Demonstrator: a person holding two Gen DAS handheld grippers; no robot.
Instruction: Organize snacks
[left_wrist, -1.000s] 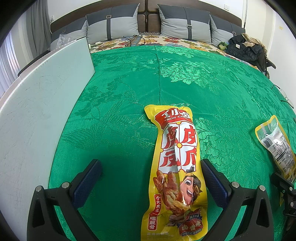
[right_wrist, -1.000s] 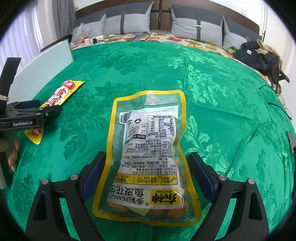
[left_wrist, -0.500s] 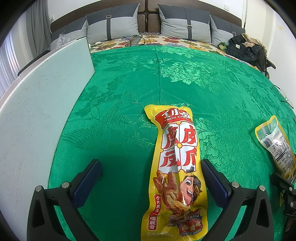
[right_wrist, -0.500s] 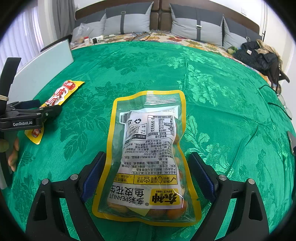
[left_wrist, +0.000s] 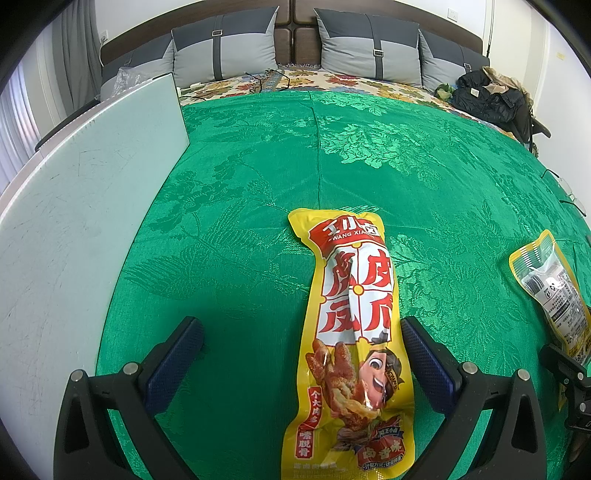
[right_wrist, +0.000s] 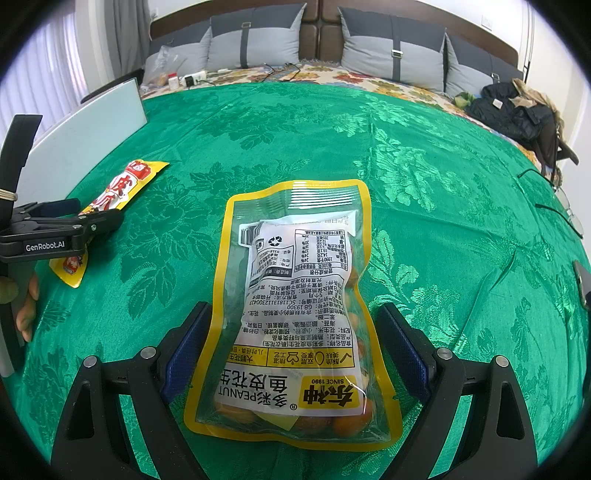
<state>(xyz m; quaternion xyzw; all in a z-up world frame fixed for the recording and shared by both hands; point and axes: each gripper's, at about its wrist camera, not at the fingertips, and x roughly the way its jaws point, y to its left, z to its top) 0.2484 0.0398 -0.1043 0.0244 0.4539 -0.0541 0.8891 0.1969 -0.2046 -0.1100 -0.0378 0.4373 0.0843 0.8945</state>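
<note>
A long yellow and red chicken-feet snack pack (left_wrist: 354, 332) lies flat on the green cloth, between the fingers of my left gripper (left_wrist: 301, 332), close to the right finger. The left gripper is open and holds nothing. A clear peanut bag with a yellow border (right_wrist: 295, 314) lies print side up between the fingers of my open right gripper (right_wrist: 291, 325). The peanut bag also shows at the right edge of the left wrist view (left_wrist: 546, 284). The snack pack (right_wrist: 118, 188) and the left gripper (right_wrist: 66, 227) show at the left of the right wrist view.
A pale board (left_wrist: 74, 206) lies along the left side of the green cloth (left_wrist: 332, 155). Grey pillows (left_wrist: 369, 44) line the headboard. A dark jacket (left_wrist: 491, 96) lies at the far right. Cables (right_wrist: 554, 210) run over the right side.
</note>
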